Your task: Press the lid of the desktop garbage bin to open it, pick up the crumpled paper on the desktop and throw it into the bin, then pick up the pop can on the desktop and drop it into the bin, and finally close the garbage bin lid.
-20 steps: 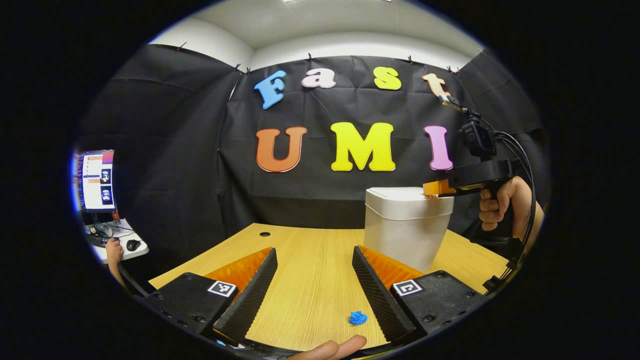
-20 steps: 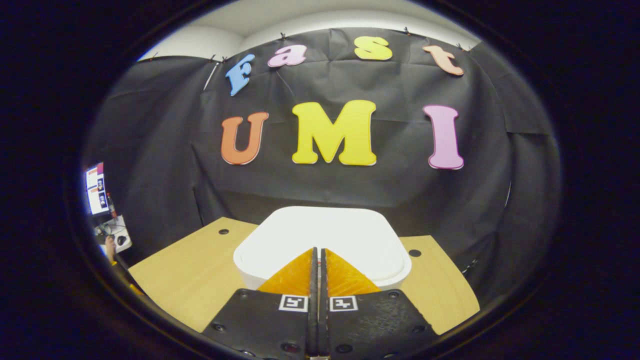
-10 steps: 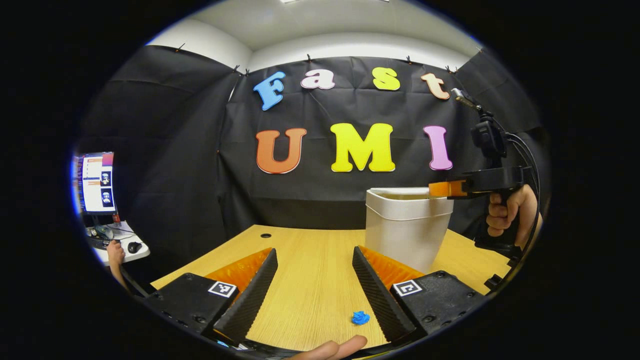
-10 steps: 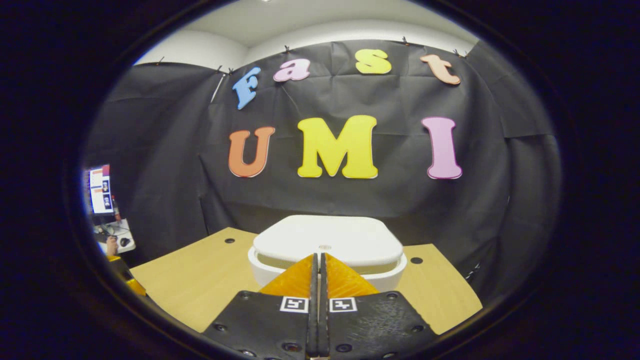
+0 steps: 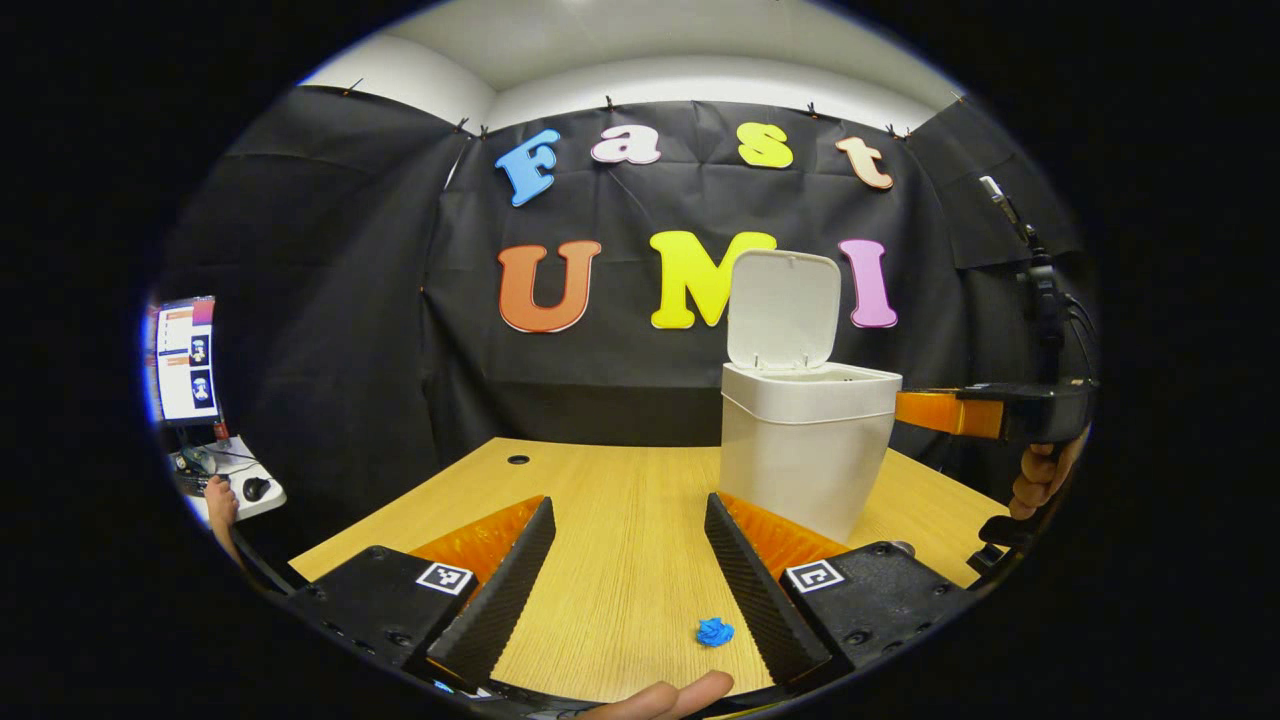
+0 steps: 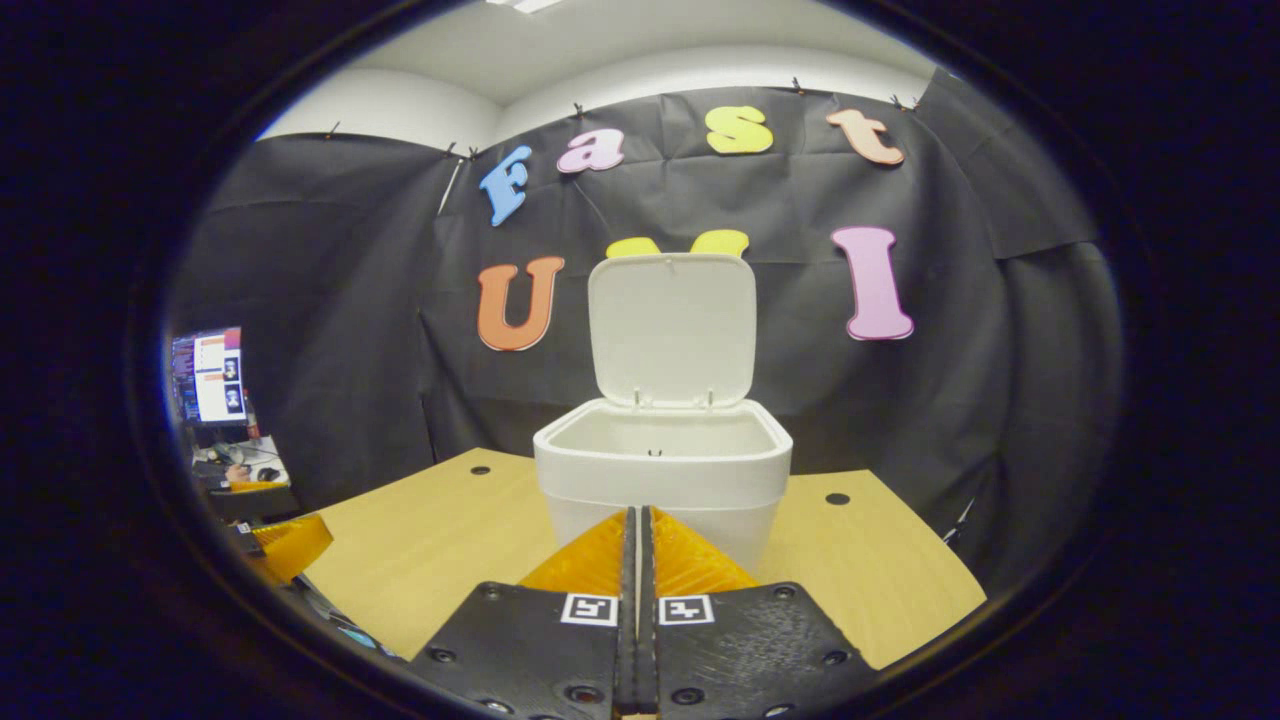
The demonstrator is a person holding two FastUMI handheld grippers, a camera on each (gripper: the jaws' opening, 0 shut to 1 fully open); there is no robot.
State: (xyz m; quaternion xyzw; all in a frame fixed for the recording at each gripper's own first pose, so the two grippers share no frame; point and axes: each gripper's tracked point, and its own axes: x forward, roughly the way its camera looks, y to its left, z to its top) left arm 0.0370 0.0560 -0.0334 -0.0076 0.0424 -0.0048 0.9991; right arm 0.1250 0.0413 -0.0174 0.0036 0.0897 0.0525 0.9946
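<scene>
Now the white bin [image 6: 662, 470] stands toward the far right of the worktop [image 5: 620, 560] with its lid [image 6: 672, 325] upright. The left tongs [image 5: 625, 570] are spread wide above the blue crumpled paper [image 5: 715, 632], which lies near; the right tongs [image 6: 637, 560] are clenched on nothing, just before the bin. A small, light wad may skid or slip from a wide closing; a careless swing could knock the lid shut.

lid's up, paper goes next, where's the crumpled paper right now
In the left gripper view the crumpled paper lies on the desk, low and near, just inside the left gripper's right-hand finger and in front of the open bin.
</scene>
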